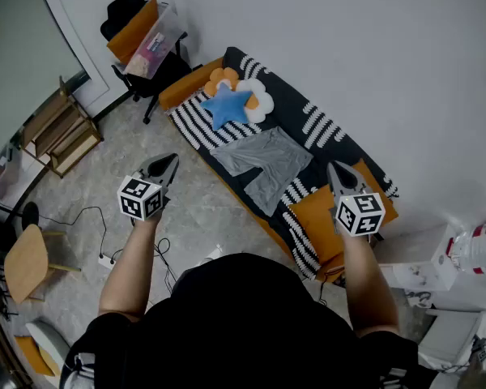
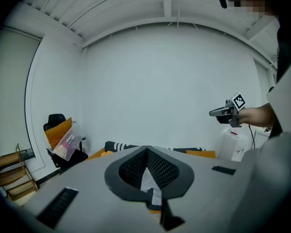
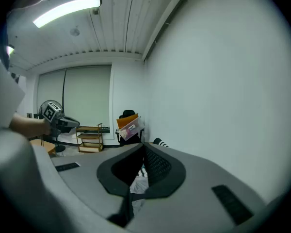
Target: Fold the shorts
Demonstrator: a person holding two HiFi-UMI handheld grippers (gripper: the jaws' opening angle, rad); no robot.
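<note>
over at the left, the left gripper [image 1: 168,164] hangs above the floor, jaws clenched on nothing. ahead, the grey shorts [image 1: 267,164] lie spread flat on the striped sofa [image 1: 328,132], between a blue star pillow [image 1: 227,105] and an orange cushion [image 1: 317,215]. on the right, the right gripper [image 1: 337,171] is clenched too, empty, apart from the cloth. pinching only one layer, or snagging the cover beneath, would likely drag the shorts crooked. they seem to lie long-ways across the seat, waist toward the wall, legs splayed toward the front edge.
</note>
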